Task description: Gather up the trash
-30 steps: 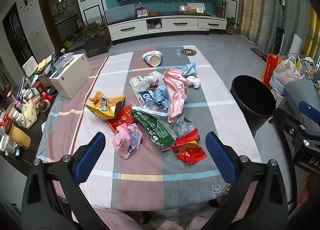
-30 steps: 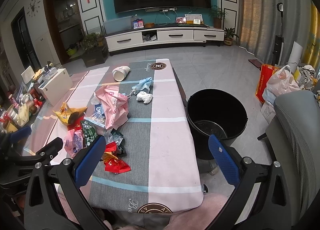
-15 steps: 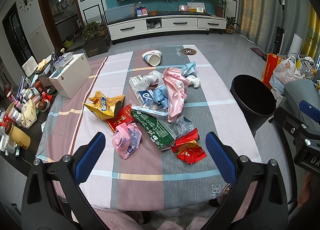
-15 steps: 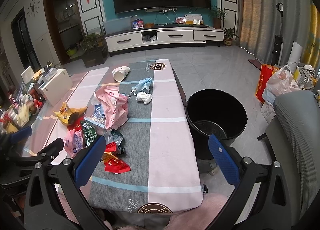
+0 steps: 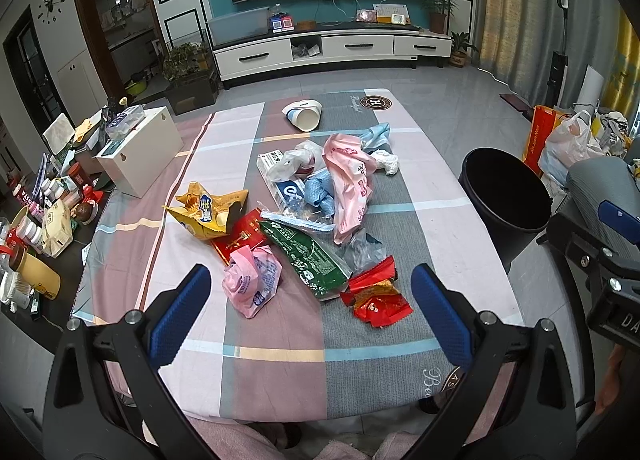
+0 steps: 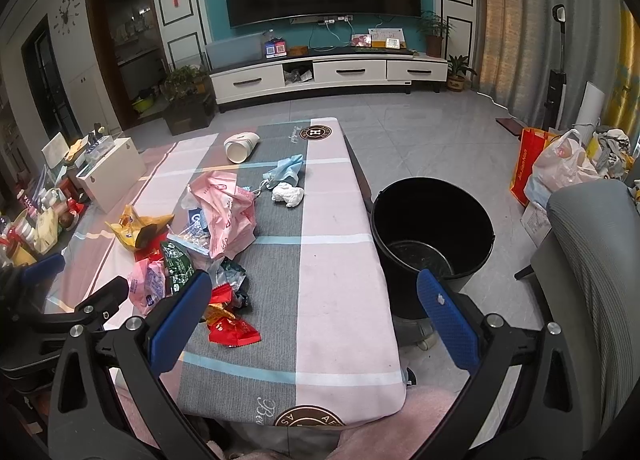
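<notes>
Nothing moved, both jaws spread, trash (image 5: 320, 220) untouched

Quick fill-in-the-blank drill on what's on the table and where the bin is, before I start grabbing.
1. The bucket beside the table is coloured ____.
2. The paper cup lies on its ____.
3. Both the left gripper and the right gripper are ____.
4. The wrapper nearest the left gripper is mainly ____.

Missing words: black; side; open; red
</notes>
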The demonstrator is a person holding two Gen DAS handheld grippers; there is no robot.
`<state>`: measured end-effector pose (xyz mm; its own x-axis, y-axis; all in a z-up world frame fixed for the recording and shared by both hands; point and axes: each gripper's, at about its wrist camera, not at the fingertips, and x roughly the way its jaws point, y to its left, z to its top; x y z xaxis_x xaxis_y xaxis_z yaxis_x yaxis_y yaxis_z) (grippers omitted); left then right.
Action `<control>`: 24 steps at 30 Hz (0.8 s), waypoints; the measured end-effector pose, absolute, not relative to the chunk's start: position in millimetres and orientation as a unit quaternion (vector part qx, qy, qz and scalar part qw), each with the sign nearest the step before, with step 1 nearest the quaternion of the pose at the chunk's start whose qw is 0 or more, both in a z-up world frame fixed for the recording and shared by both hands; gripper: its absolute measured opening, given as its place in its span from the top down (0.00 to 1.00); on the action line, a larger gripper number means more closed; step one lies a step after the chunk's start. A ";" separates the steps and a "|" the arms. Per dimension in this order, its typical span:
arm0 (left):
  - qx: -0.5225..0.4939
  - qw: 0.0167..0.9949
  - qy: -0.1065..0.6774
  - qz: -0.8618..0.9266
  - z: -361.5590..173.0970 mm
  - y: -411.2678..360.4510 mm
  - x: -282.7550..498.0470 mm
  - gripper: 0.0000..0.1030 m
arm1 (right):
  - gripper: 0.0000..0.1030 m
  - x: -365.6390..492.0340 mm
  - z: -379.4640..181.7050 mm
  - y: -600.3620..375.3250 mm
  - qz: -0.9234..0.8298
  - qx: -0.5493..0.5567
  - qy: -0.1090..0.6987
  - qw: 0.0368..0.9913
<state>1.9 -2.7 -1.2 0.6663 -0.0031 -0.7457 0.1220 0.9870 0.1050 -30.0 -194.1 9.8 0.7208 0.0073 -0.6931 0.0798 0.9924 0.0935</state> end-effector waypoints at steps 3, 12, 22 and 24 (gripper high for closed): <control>0.071 0.909 0.409 -0.035 -2.2 -2.6 2.3 0.03 | 0.03 -30.9 9.0 -194.1 -0.021 0.059 0.374 0.925; 0.074 0.908 0.410 -0.034 -5.5 -4.3 3.2 0.03 | 0.03 -31.5 6.3 -195.7 -0.021 0.061 0.375 0.925; 0.074 0.900 0.428 -0.032 -19.0 -4.9 14.5 0.03 | 0.03 -22.8 -10.1 -199.1 -0.014 0.074 0.391 0.917; 0.072 0.898 0.432 -0.031 -24.2 -5.1 17.8 0.03 | 0.03 -20.3 -15.3 -199.6 -0.009 0.075 0.396 0.915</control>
<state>17.8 -5.1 -24.2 0.6244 0.0063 -0.7811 0.1189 0.9876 0.1029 -20.3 -199.6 -15.3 0.6855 0.0424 -0.7268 0.0764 0.9886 0.1297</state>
